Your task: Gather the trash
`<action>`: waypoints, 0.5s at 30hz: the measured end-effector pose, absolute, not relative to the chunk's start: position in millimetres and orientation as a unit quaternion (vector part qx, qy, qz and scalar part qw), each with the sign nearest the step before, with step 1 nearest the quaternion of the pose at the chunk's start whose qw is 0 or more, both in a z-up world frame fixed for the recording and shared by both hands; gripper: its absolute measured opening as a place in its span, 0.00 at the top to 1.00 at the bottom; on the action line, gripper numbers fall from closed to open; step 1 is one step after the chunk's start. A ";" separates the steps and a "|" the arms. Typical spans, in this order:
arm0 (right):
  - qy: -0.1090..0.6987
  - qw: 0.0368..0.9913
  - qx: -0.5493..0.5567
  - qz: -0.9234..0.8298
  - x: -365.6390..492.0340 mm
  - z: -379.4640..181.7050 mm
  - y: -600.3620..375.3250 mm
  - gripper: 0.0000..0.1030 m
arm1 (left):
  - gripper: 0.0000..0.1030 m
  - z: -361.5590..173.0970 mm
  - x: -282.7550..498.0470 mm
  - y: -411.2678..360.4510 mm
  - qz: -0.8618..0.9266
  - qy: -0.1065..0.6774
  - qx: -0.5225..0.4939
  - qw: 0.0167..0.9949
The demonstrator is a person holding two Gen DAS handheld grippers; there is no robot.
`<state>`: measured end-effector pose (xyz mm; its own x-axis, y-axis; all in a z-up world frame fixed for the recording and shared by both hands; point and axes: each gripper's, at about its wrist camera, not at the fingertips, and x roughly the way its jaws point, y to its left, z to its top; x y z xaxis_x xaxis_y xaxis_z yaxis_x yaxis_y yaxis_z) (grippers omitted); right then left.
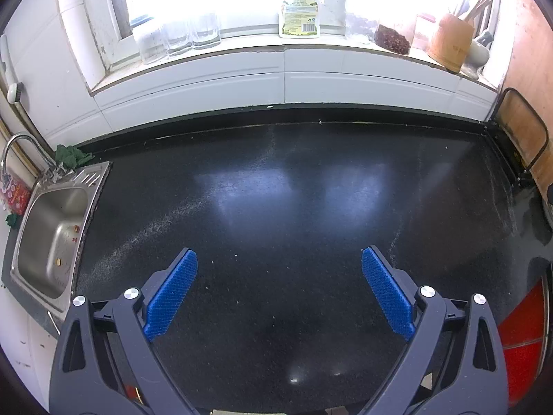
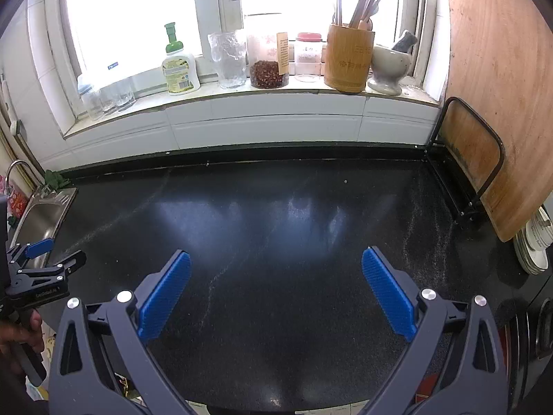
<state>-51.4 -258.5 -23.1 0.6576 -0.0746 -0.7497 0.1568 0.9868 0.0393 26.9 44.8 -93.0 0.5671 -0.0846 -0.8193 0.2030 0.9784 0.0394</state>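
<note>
Both grippers hover over a black speckled countertop [image 1: 276, 180] and hold nothing. My left gripper [image 1: 279, 259] is open, its blue pads spread wide above bare counter. My right gripper [image 2: 276, 261] is open too, above the same counter [image 2: 276, 214]. In the right wrist view the left gripper [image 2: 52, 252] shows at the far left, held by a hand [image 2: 20, 332]. Only tiny crumbs [image 2: 345, 181] and pale specks [image 1: 236, 255] lie on the counter. No larger piece of trash shows in either view.
A steel sink [image 1: 52, 228] with a tap [image 1: 17, 145] and green cloth [image 1: 71, 155] sits left. The sill holds glasses [image 2: 107, 95], a soap bottle [image 2: 179, 69], jars [image 2: 268, 65], a bamboo holder [image 2: 349, 57], a mortar [image 2: 389, 67]. Right: cutting boards [image 2: 497, 103], a rack [image 2: 466, 159], stacked bowls [image 2: 534, 245], something red [image 1: 525, 339].
</note>
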 end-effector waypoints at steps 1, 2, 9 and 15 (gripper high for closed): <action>0.409 0.909 0.050 -0.063 -51.3 -22.5 -258.8 0.07 | 0.09 -92.8 26.5 44.5 -0.081 0.458 0.064 0.883; 0.408 0.909 0.049 -0.063 -51.6 -22.0 -258.5 0.07 | 0.09 -92.5 26.7 43.2 -0.080 0.458 0.064 0.883; 0.409 0.909 0.049 -0.060 -50.5 -21.7 -258.8 0.07 | 0.09 -92.7 27.1 43.6 -0.081 0.459 0.062 0.883; 0.410 0.909 0.047 -0.058 -50.2 -21.7 -258.6 0.07 | 0.09 -92.7 27.1 43.3 -0.080 0.459 0.062 0.883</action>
<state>-50.2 -258.6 -21.7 0.6567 -0.0665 -0.7512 0.1437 0.9889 0.0381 27.1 43.3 -92.7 0.5660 -0.0846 -0.8201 0.1993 0.9793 0.0365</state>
